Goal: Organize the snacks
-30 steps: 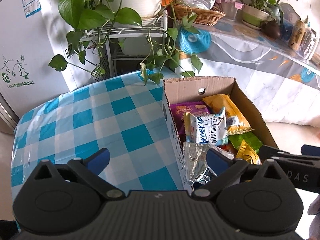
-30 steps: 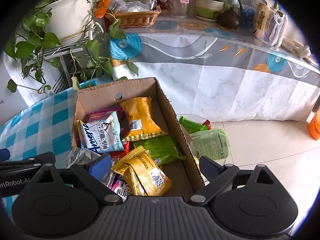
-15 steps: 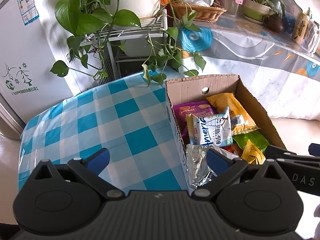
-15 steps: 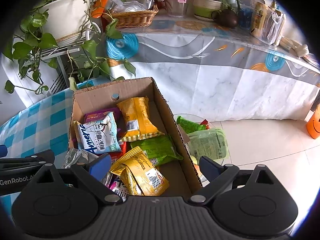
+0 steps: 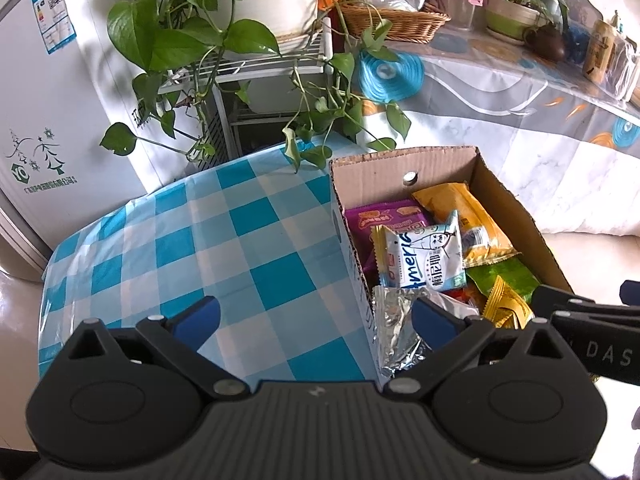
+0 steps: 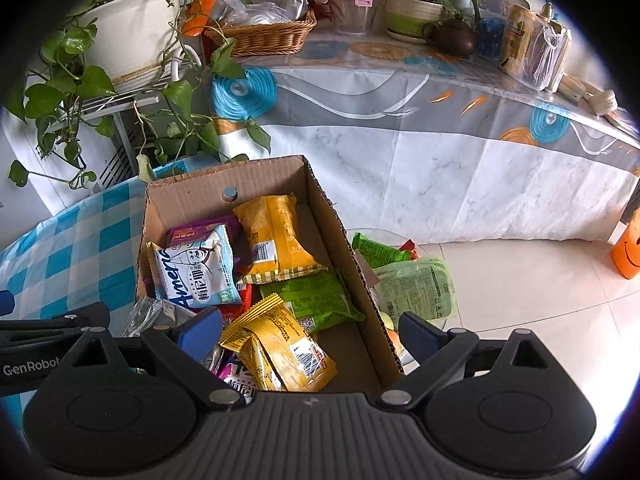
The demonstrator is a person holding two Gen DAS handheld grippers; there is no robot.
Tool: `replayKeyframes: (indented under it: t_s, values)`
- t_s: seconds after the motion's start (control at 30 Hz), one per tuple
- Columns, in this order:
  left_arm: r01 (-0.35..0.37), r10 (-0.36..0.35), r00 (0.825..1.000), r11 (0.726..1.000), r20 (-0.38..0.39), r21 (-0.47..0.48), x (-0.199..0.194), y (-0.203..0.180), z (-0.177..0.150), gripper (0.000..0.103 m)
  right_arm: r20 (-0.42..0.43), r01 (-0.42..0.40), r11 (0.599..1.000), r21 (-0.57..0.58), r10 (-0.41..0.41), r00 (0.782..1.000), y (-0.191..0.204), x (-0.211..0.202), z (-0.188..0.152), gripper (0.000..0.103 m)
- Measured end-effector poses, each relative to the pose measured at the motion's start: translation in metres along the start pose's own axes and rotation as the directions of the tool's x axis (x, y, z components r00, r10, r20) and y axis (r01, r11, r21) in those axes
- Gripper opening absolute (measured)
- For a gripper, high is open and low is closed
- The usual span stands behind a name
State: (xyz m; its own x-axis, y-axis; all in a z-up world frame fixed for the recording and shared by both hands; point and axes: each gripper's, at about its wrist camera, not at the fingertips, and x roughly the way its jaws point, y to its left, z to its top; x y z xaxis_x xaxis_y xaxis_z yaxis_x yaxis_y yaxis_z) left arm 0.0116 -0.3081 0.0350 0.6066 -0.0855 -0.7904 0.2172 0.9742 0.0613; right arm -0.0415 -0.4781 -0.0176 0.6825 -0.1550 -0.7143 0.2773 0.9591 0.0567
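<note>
Snacks (image 6: 276, 236) fill my cardboard box (image 6: 340, 240) at the checked table's (image 5: 224, 240) right edge; only my right view shows packets (image 6: 416, 288) beyond it. Left gripper (image 5: 316, 316) and right gripper (image 6: 310, 330) gape, empty.
</note>
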Motion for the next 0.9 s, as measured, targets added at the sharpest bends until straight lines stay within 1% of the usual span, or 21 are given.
replayKeyframes:
  t_s: [0.57,0.9]
  values:
    - [0.025,-0.025,0.999,1.000,-0.022,-0.016,0.0037,0.0047,-0.0010,0.099,-0.002,-0.009,1.000,-0.004,0.009,1.000,0.0006,0.0007,-0.0001,0.098]
    - [0.028,-0.029,0.999,0.999,-0.017,-0.019,0.0029,0.0089,-0.0017,0.100,-0.005,-0.021,1.000,-0.007,0.021,1.000,0.0031,0.0011,0.0007,0.098]
